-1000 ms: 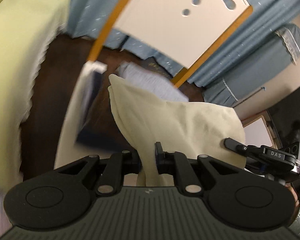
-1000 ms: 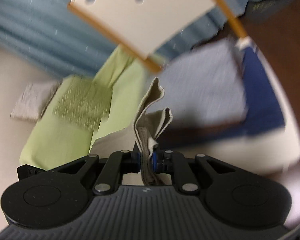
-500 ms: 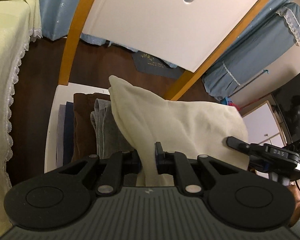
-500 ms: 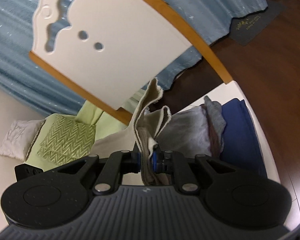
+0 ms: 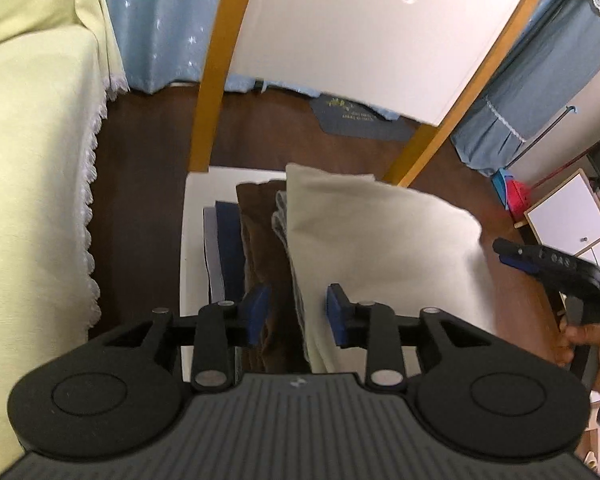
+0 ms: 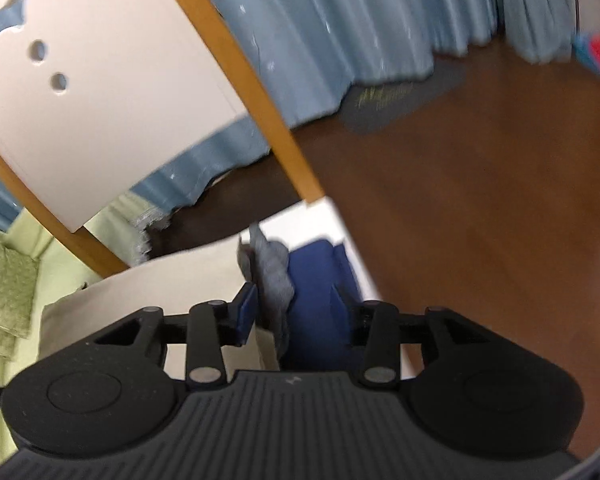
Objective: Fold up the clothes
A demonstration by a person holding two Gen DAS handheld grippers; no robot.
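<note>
The folded cream cloth point(image 5: 380, 248) lies on top of a stack of folded clothes point(image 5: 256, 248) on the white chair seat point(image 5: 194, 240), at the centre of the left wrist view. The left gripper point(image 5: 296, 314) has its fingers spread, one on each side of the cloth's near edge. The right gripper point(image 6: 292, 314) also has its fingers spread, over the grey garment point(image 6: 270, 276) and blue garment point(image 6: 318, 280).

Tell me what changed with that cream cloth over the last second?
Both tongs let go: the left tongs and right tongs now stand open, and the folded cream cloth lies on the stack of folded clothes. The white chair under the stack stayed put.
</note>
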